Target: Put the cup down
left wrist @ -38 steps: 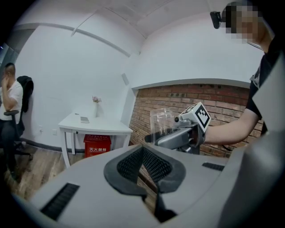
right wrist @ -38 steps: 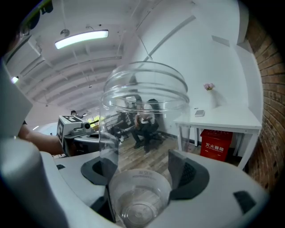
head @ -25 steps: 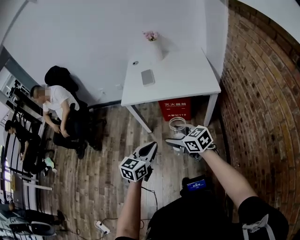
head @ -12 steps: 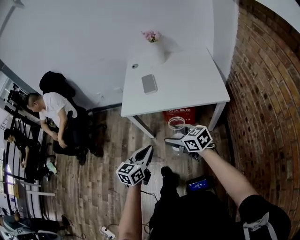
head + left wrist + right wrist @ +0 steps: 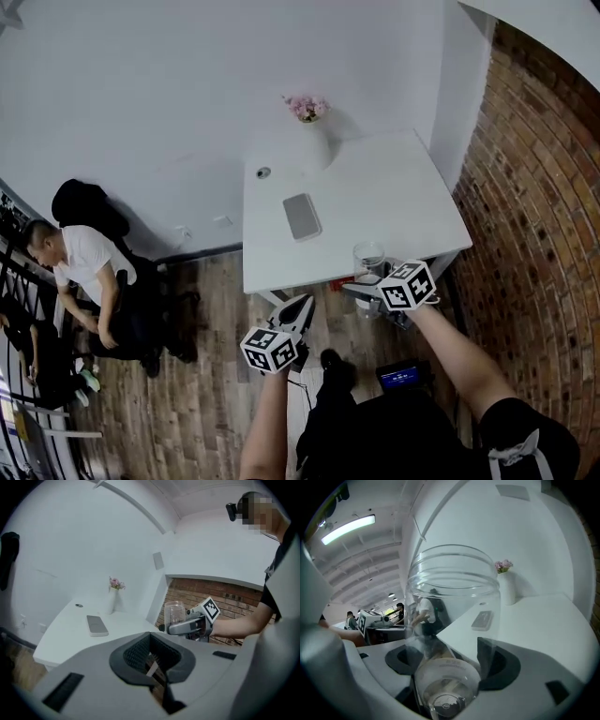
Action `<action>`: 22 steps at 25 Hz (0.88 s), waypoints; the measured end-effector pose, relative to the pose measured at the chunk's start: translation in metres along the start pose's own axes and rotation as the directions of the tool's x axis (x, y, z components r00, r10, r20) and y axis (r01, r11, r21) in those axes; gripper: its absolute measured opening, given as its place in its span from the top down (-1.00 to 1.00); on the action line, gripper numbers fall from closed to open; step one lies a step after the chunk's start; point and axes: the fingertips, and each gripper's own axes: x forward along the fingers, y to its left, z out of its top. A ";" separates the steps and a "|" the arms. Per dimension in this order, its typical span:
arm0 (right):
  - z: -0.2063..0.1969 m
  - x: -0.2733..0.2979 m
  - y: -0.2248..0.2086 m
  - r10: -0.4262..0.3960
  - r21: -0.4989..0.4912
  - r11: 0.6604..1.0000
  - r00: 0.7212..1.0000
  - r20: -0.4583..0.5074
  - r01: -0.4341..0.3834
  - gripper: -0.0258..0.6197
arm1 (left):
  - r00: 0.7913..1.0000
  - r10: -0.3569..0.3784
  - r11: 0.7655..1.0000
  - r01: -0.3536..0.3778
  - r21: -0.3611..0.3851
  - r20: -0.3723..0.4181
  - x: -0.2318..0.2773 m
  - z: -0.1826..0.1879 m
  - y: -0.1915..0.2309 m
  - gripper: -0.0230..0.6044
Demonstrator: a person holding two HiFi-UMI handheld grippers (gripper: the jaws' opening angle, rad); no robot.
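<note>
The cup (image 5: 451,620) is clear and empty. The right gripper (image 5: 362,288) holds it by its lower part, with both jaws pressed on its sides. In the left gripper view it stands upright above those jaws, mouth up. In the head view it is at the near edge of the table (image 5: 394,187), toward the right end. I cannot tell if it touches the top.

The left gripper (image 5: 302,304) is lower and to the left, in front of the table. Its jaws are closed, with only a thin slit between them and nothing inside.

The table is white. On it lies 1 grey phone (image 5: 302,216) near the middle. A small round thing (image 5: 263,172) sits far left. A white vase (image 5: 314,145) stands at the far edge and holds pink flowers (image 5: 307,106).

Only the head view shows the wood floor (image 5: 197,412) and a person (image 5: 80,267) seated at the left. Only the right gripper view shows the ceiling with a long lamp (image 5: 347,529), and more people (image 5: 398,613) at desks, far away. Only the left gripper view shows the cup from the side.

Behind the table is a white wall (image 5: 169,84). At the right is a brick wall (image 5: 539,187).
</note>
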 end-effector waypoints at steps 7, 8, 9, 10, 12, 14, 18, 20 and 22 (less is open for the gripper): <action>0.067 0.082 -0.014 -0.016 0.003 1.000 1.000 0.008 0.016 -0.18 | 0.999 -0.030 0.999 0.030 0.031 -0.016 0.013 0.053 0.093 0.90; 0.074 0.090 -0.016 -0.019 0.004 1.000 1.000 0.015 0.019 -0.18 | 0.999 -0.031 0.999 0.032 0.028 -0.014 0.015 0.059 0.105 0.90; 0.080 0.098 -0.018 -0.025 0.006 1.000 1.000 0.017 0.025 -0.18 | 0.999 -0.036 0.999 0.037 0.024 -0.014 0.018 0.063 0.114 0.90; 0.083 0.104 -0.020 -0.032 0.009 0.999 0.999 0.014 0.032 -0.18 | 0.999 -0.044 0.999 0.044 0.017 -0.017 0.021 0.064 0.121 0.90; 0.086 0.114 -0.025 -0.042 0.017 0.999 0.999 0.001 0.042 -0.18 | 0.998 -0.062 0.998 0.062 0.005 -0.025 0.027 0.065 0.131 0.90; 0.088 0.121 -0.031 -0.049 0.020 0.999 0.999 -0.010 0.049 -0.18 | 0.997 -0.072 0.997 0.072 -0.004 -0.028 0.033 0.066 0.140 0.90; 0.096 0.128 -0.042 -0.058 0.021 0.998 0.998 -0.016 0.058 -0.18 | 0.996 -0.082 0.996 0.081 -0.026 -0.026 0.045 0.069 0.151 0.90; 0.098 0.130 -0.046 -0.056 0.022 0.998 0.998 -0.015 0.057 -0.18 | 0.996 -0.083 0.996 0.082 -0.030 -0.027 0.050 0.070 0.154 0.90; 0.102 0.132 -0.050 -0.046 0.009 0.999 0.999 -0.008 0.046 -0.18 | 0.997 -0.077 0.997 0.076 -0.028 -0.028 0.056 0.073 0.157 0.90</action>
